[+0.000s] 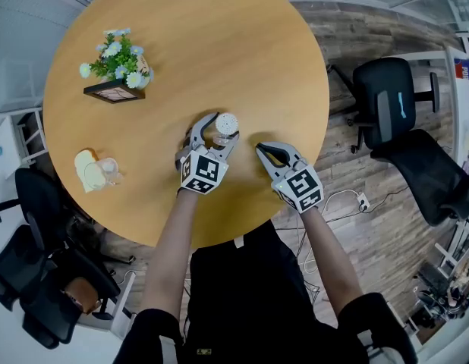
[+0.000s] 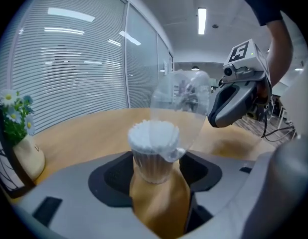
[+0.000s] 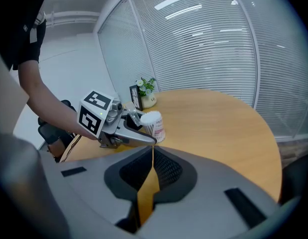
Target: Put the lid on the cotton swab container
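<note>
holds the left tool wide, one jaw on each side of a clear round plastic container packed with white cotton swabs, pads clear of its wall. stands upright on the round light-wood table, near the edge closest to the person. has its clear plastic lid tilted up and open, lower edge touching the rim on the side toward the right tool. holds that tool just beside the container, jaws pressed together with nothing between them. elsewhere on the table, well apart: a small potted plant with white flowers and a small heap of pale yellow and clear plastic.
</note>
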Demonstrator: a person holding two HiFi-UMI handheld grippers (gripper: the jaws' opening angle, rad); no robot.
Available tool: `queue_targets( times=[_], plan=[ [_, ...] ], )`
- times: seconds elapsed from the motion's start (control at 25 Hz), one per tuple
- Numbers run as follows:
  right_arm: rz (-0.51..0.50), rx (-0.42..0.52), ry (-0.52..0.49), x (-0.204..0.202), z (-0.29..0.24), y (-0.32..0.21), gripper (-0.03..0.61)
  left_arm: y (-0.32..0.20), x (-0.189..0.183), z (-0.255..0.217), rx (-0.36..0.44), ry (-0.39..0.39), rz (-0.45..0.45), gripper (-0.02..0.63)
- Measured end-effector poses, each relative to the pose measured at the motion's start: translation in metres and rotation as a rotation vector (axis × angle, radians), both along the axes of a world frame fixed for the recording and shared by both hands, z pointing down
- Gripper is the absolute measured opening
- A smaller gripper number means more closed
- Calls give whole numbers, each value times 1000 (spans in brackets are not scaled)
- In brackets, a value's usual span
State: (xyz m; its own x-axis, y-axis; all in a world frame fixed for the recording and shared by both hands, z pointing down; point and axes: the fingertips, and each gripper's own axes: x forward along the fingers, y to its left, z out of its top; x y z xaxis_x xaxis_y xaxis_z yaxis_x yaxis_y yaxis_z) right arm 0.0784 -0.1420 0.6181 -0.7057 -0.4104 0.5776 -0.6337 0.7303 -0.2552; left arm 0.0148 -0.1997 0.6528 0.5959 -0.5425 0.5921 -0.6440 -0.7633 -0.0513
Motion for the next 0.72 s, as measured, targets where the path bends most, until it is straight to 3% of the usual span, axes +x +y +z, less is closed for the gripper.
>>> queue_targets(
  times=[0.08,0.24,0.4,0.44,0.48,0.52,0.72],
  plan=[
    [1,-1,1,0,0,-1,8,-3,-2,1,-3,-5,-14,262],
    [2,4,-15,-2,-4,-4,8,-4,-2,1,-6,-4,-16,259],
    [-28,113,-43,-13,-26,-10,9,-4,-2,2,-9,-7,-12,258],
    [-46,144,-43,-18,-32,-11,34,-4,-2,2,-10,-8,-12,256],
    [-64,168,-42,-22,-37,-11,114,-4,-2,3,-11,-8,-12,256],
    [-81,186,-42,-27,-42,-12,149,-4,-2,3,-11,-9,-12,256],
    [-108,238,-28,-45,-57,-17,235,-4,-2,2,-12,-11,-11,256]
  ],
)
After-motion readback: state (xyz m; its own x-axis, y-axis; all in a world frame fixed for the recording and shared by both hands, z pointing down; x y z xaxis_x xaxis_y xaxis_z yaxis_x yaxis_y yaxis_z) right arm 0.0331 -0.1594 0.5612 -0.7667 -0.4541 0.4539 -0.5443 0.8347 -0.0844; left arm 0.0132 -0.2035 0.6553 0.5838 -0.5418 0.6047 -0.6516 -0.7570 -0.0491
